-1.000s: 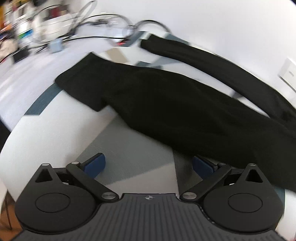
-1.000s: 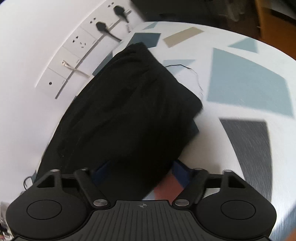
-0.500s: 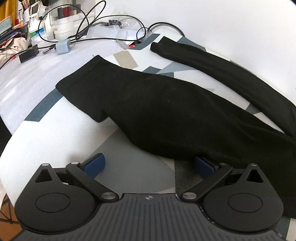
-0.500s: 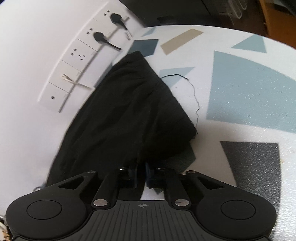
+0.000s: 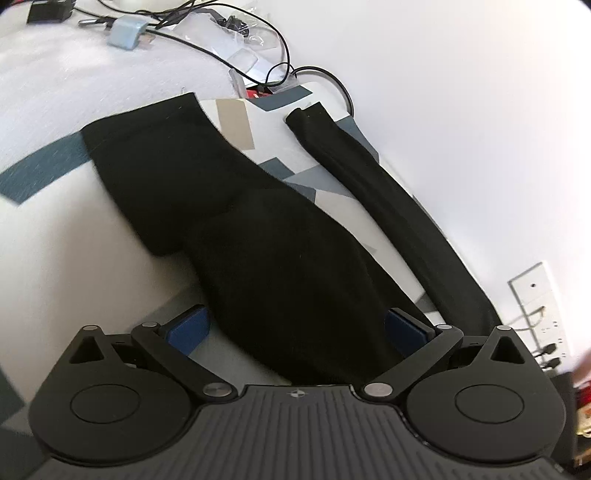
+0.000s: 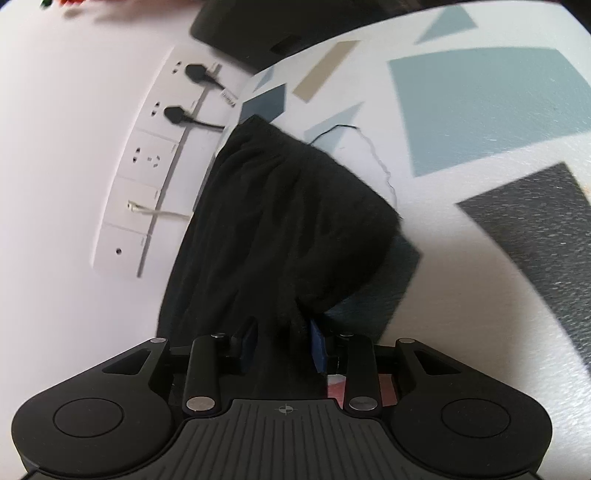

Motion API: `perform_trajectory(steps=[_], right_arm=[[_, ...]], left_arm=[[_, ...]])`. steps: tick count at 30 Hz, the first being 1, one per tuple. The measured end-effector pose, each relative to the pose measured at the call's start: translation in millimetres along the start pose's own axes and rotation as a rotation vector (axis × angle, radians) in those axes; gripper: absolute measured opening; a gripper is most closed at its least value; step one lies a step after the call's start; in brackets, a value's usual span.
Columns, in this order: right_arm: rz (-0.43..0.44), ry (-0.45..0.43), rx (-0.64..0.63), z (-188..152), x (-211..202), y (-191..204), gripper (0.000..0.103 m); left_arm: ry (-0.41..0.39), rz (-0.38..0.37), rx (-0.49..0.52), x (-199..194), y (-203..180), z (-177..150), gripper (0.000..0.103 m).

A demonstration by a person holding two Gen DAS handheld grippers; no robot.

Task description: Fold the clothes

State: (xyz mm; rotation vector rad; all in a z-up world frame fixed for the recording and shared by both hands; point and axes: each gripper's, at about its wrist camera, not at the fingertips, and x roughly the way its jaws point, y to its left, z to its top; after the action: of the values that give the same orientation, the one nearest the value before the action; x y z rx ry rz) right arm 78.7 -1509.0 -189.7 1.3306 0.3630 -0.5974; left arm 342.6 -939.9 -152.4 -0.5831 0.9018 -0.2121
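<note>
Black trousers (image 5: 280, 266) lie on a patterned table (image 5: 74, 258), both legs stretching away toward the far end; one leg (image 5: 388, 199) runs along the wall. My left gripper (image 5: 295, 328) is open, its blue pads either side of the near leg's cloth, which passes between them. In the right wrist view the waist end of the trousers (image 6: 280, 229) is bunched and lifted off the table. My right gripper (image 6: 282, 345) is shut on a fold of this black cloth.
Cables, a blue-grey charger (image 5: 125, 29) and clutter lie at the table's far end. A white wall with a socket strip (image 6: 155, 158) and two black plugs runs beside the trousers. A loose black thread (image 6: 369, 147) lies on the table. A dark box (image 6: 280, 33) stands beyond.
My right gripper closed on the trousers' waist edge and has lifted it. My left gripper moved forward so the near leg's cloth now lies between its open pads.
</note>
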Motion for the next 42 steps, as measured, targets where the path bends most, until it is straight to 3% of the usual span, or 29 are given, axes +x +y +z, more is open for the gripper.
perform_trajectory(steps=[2, 3, 4, 6, 7, 9, 13, 16, 20, 22, 23, 24, 29, 32, 34, 36, 38, 42], right_arm=[[-0.033, -0.021, -0.029, -4, 3, 7, 0.022], [-0.054, -0.030, -0.037, -5, 3, 9, 0.014], [-0.078, -0.038, -0.043, -7, 3, 11, 0.011], [-0.099, -0.054, -0.043, -10, 0, 13, 0.008], [-0.103, -0.062, -0.045, -12, -4, 13, 0.008], [-0.109, -0.073, -0.065, -15, -12, 15, 0.007], [-0.106, -0.094, -0.097, -16, -31, 15, 0.007], [-0.111, -0.104, -0.084, -13, -41, 11, 0.007], [-0.116, -0.094, -0.066, -11, -48, 4, 0.008], [-0.123, -0.085, -0.048, -10, -49, -1, 0.017], [-0.129, -0.081, -0.023, -8, -49, -5, 0.036], [-0.120, -0.074, 0.018, -6, -48, -11, 0.046], [-0.073, -0.125, 0.145, 1, -59, -32, 0.050], [-0.059, -0.158, 0.173, 5, -58, -39, 0.044], [-0.054, -0.169, 0.209, 9, -51, -42, 0.031], [-0.066, -0.166, 0.234, 12, -45, -43, 0.009], [-0.102, -0.163, 0.236, 15, -44, -40, 0.006], [-0.139, -0.331, 0.159, 29, -85, -32, 0.005]], left_arm=[[-0.009, 0.015, 0.008, 4, -3, 2, 0.099], [-0.015, 0.035, 0.029, 5, -5, 2, 0.078], [-0.015, 0.068, 0.066, 5, -10, 1, 0.048], [0.004, 0.086, 0.132, 5, -16, 1, 0.030], [0.023, 0.069, 0.155, 4, -19, 0, 0.012], [0.057, 0.032, 0.213, 1, -28, -7, 0.010], [0.037, 0.009, 0.387, -5, -58, -31, 0.009], [0.037, -0.029, 0.363, -5, -66, -37, 0.009], [0.031, -0.015, 0.305, -4, -61, -36, 0.009], [0.025, 0.008, 0.265, -6, -53, -33, 0.008], [0.019, 0.015, 0.243, -9, -49, -31, 0.008], [0.007, 0.023, 0.228, -12, -45, -29, 0.008], [-0.109, 0.081, 0.207, -30, -42, -11, 0.008], [-0.149, 0.103, 0.223, -35, -42, -2, 0.008], [-0.146, 0.107, 0.234, -36, -44, -1, 0.007], [-0.135, 0.111, 0.238, -35, -46, -4, 0.007], [-0.124, 0.113, 0.250, -35, -48, -9, 0.007], [-0.065, 0.086, 0.284, -34, -53, -24, 0.007]])
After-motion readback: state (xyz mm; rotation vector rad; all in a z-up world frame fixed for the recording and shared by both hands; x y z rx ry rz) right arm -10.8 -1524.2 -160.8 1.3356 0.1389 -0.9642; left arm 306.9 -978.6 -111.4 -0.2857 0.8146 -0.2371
